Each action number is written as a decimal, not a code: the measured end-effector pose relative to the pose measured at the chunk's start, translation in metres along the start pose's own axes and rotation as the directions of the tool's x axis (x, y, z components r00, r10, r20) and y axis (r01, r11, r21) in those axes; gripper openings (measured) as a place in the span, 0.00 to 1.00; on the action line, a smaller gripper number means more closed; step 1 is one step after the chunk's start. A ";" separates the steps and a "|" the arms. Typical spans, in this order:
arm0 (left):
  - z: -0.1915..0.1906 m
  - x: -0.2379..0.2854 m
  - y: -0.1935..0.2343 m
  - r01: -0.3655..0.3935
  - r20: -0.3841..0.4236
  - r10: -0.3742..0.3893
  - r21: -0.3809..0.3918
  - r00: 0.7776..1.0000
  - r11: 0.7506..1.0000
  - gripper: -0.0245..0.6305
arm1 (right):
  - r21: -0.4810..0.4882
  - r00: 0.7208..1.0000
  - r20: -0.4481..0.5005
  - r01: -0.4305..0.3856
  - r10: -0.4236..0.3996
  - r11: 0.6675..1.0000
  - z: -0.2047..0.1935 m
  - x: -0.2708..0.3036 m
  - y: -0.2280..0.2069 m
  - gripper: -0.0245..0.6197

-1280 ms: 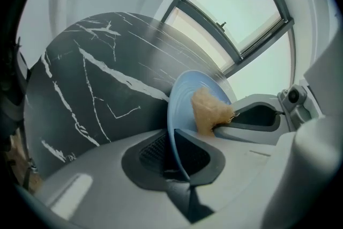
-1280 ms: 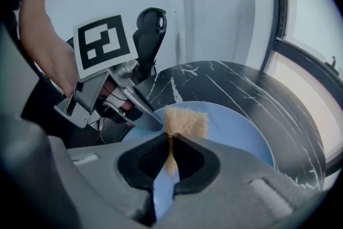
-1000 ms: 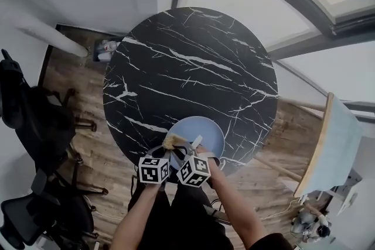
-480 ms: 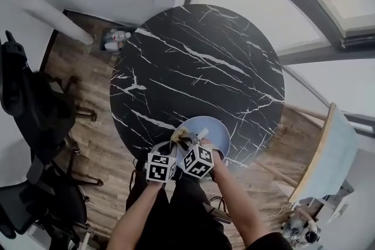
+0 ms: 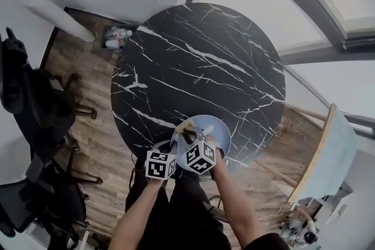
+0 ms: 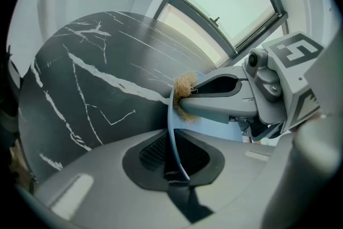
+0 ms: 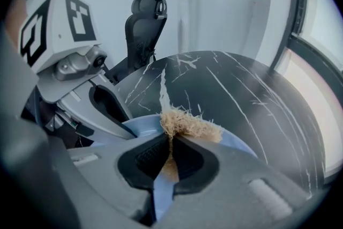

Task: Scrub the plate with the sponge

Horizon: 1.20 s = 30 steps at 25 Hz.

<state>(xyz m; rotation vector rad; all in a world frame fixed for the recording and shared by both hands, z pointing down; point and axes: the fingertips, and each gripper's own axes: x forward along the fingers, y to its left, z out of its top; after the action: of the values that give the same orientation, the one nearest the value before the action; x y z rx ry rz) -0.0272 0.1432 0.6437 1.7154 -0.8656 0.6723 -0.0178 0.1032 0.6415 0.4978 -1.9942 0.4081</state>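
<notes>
Surroundings: a round black marble counter [image 5: 199, 61] stands on a wooden floor [image 5: 99, 143]. There are office chairs [image 5: 35, 108] to its left, bottles [image 5: 114, 38] on the floor beyond it and a wood-framed board [image 5: 328, 149] to the right. The far counter surface carries nothing that blocks the tongs.

Pose: both forearms reach forward. The two marker cubes sit side by side, and both tongs point steeply down.

The left tongs [image 6: 174, 153] have just been closing. Their pads clamp the near-left rim of the pale blue plate [image 5: 218, 133], which runs edge-on between them. The plate sits at the counter's near edge. The right tongs [image 7: 169, 153] are closed on the tan fibrous sponge [image 7: 190, 125]. The sponge lies against the plate rim, its length running along the rim.
</notes>
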 end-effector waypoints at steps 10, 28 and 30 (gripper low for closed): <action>-0.002 -0.001 -0.001 -0.003 0.012 0.003 -0.038 1.000 0.999 0.07 | 0.038 0.977 -0.081 0.200 -0.197 0.979 -0.013 -0.011 -0.049 0.08; -0.003 0.000 -0.004 0.015 0.051 -0.009 -0.112 0.999 0.994 0.06 | -0.112 0.838 -0.382 0.376 -0.389 0.920 -0.112 -0.057 -0.086 0.08; -0.003 0.000 -0.003 0.011 0.060 -0.004 -0.130 0.998 0.992 0.06 | -0.120 0.831 -0.403 0.368 -0.383 0.922 -0.122 -0.061 -0.081 0.08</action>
<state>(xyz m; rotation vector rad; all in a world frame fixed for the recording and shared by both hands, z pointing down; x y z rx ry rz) -0.0249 0.1462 0.6429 1.6279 -0.9243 0.5498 0.1404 0.1025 0.6472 0.7000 -1.4396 0.2062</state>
